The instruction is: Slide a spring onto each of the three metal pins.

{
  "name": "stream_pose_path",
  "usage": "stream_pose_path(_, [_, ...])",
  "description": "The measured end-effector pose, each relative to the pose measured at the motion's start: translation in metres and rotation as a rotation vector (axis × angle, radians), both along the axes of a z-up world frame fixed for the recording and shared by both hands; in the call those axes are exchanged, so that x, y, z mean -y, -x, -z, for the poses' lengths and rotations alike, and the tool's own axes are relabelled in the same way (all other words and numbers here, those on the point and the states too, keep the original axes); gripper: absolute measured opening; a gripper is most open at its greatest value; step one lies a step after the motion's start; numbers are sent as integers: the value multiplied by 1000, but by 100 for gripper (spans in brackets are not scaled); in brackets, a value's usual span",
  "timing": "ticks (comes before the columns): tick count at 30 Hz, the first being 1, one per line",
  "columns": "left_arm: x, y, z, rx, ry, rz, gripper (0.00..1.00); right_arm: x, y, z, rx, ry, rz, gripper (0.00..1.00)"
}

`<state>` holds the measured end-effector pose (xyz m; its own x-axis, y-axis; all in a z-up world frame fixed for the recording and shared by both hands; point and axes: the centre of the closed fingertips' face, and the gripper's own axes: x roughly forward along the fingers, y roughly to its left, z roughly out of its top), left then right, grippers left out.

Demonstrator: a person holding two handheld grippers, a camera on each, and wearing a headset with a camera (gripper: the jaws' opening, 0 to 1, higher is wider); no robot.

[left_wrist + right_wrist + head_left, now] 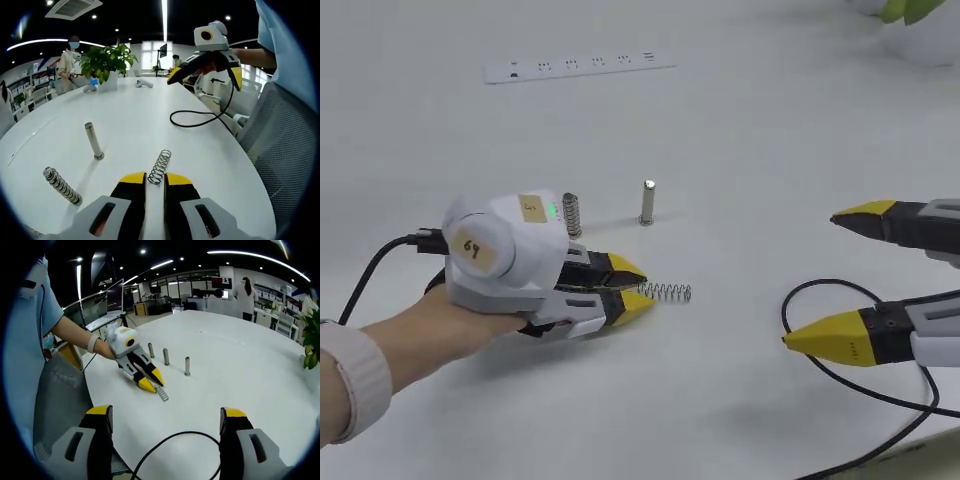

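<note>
A loose spring point(666, 292) lies on the white table point(770, 130), and my left gripper point(640, 288) is shut on its near end. In the left gripper view the spring point(159, 166) runs forward from between the two close-set yellow jaws. A bare metal pin point(647, 202) stands upright behind it, and a pin wearing a spring point(571, 214) stands to its left. In the right gripper view, two pins with springs point(150, 350) point(166, 356) and the bare pin point(187, 366) stand in a row. My right gripper point(811, 280) hangs wide open at the right, holding nothing.
A white power strip point(578, 68) lies at the far side of the table. A black cable point(812, 298) loops on the table under the right gripper. A potted plant point(105, 60) stands far along the table. A mesh chair point(280, 150) is beside the table edge.
</note>
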<state>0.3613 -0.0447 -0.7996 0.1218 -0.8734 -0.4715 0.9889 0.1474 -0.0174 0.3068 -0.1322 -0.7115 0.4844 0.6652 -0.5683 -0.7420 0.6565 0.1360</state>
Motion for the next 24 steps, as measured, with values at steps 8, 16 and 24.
stream_pose_path(8, [0,1,0,-2,-2,2,4,2,-1,1,-1,1,-2,86])
stream_pose_path(16, [-3,0,0,2,-7,-4,4,3,-1,3,-3,7,-6,85])
stream_pose_path(24, [-5,-1,0,-3,-9,-18,3,0,0,5,-7,6,-14,85])
